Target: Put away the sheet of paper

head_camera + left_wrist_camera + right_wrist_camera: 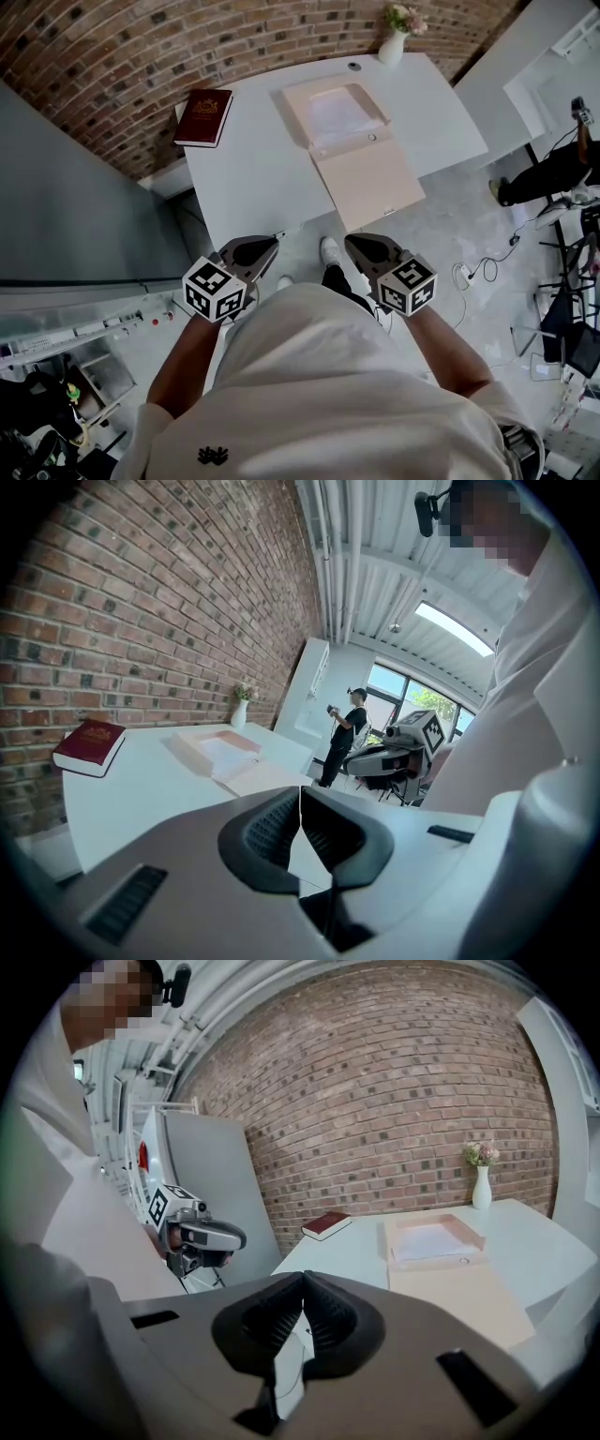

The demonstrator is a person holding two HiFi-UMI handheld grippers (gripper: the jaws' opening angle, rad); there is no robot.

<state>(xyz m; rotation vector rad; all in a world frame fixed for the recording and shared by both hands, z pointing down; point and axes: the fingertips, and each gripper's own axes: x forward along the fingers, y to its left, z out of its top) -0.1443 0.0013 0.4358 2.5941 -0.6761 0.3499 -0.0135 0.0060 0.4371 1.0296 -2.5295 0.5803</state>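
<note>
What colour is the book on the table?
The book is dark red with a gold mark; the head view shows it best.

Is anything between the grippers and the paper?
Nothing visible does. The open flap of the pink box lies flat on the table in front of the paper; the red book sits off to one side.

White sheet of paper (336,114) lies flat inside the open pink box (296,111); box sits mid-table (248,173).

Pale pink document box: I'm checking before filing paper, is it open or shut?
Open: the pale pink document box has its lid folded out flat, white sheets showing inside.
</note>
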